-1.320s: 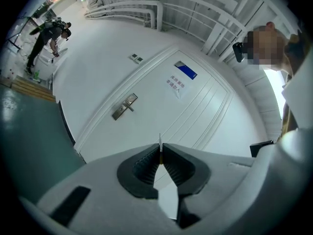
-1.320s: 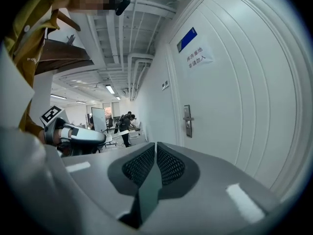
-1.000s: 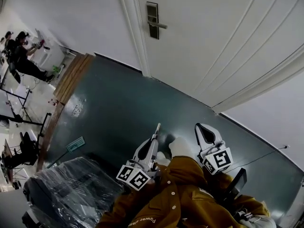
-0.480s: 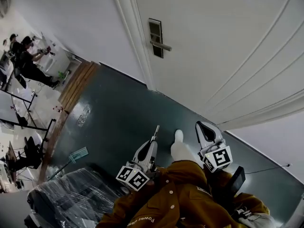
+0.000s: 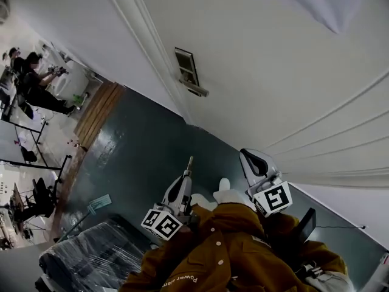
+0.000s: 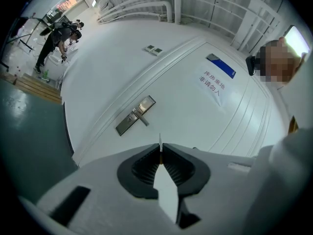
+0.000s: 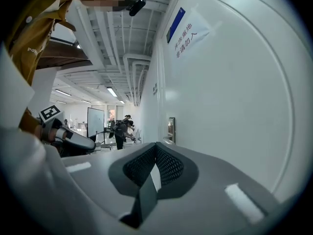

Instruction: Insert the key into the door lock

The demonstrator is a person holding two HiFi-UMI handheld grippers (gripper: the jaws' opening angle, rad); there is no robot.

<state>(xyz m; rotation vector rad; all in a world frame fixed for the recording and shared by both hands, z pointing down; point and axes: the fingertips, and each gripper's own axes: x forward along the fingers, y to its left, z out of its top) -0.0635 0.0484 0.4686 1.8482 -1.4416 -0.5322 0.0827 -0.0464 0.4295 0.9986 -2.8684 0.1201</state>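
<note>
The left gripper (image 6: pixel 160 150) is shut tight on the key (image 6: pixel 160 139). Only a thin pale strip of the key is seen past the tips, because it is looked at from its edge. In the head view the key (image 5: pixel 189 163) sticks straight out from the left gripper (image 5: pixel 184 178) as a small, slim, grey bit of metal. Its teeth cannot be made out.

The key is judged to be light, hard and stiff, so it should not bend. It is smooth, though, and could slip or twist if it is pinched loosely. It is best held by its wide flat end, with the long thin part left free in front. That is how it looks to be held.

The door lock (image 6: pixel 135 115) is found ahead of the left gripper, up and a little to the left of the key tip, and well apart from it. It is a long metal plate with a handle sticking out, set on the white door (image 6: pixel 195 97). The keyhole is too small to be seen.

The right gripper (image 7: pixel 156 148) is closed, and nothing is held between its tips. It is kept beside the left gripper, near the person's body, and the door lock is well ahead of it too.
</note>
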